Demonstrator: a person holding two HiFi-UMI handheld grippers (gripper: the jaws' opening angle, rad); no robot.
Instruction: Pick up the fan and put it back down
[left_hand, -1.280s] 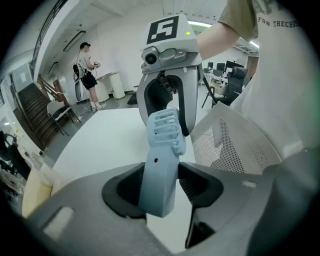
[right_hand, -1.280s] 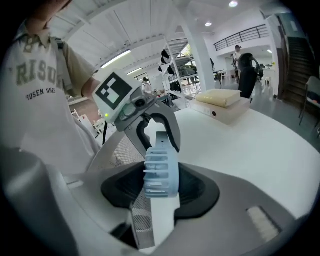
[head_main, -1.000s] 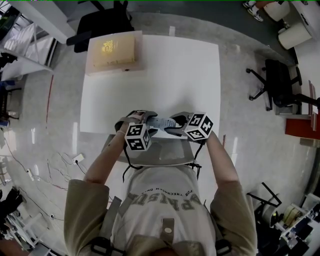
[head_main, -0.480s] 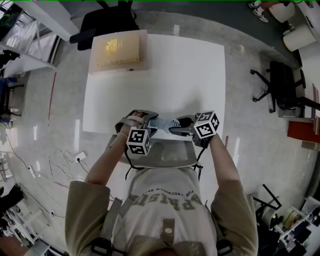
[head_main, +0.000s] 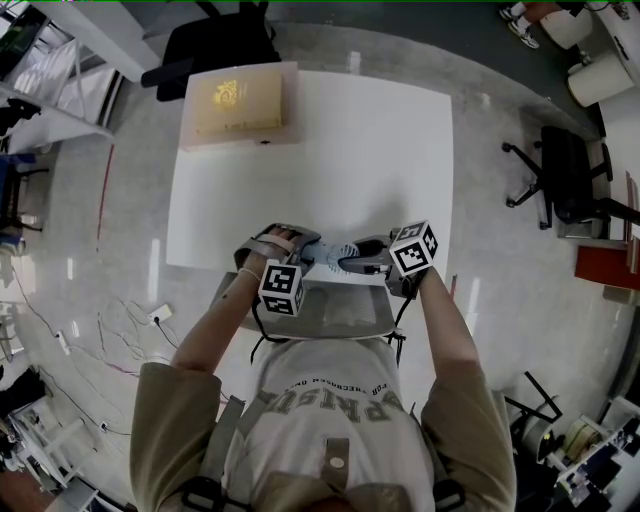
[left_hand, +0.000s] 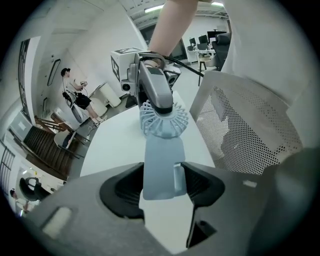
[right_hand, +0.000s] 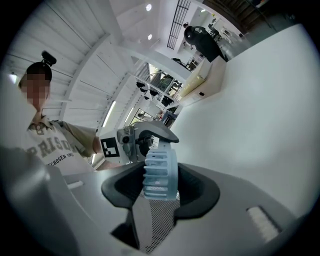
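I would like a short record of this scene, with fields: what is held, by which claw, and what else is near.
held object: light-blue fan
left claw: closed on the fan's handle; its jaws have just been closing
right claw: closed on the fan's round head
place: near edge of the white table
other things: tan box at the table's far left corner; mesh chair back
fan touching table: cannot tell

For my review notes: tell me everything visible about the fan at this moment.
The fan is small, pale-blue plastic: a round ribbed grille head on a flat handle. It lies roughly level between both grippers near the white table's front edge. The right gripper clamps the head's rim; the left gripper's jaws have just been closing and now press the handle. Whether it touches the table is unclear.
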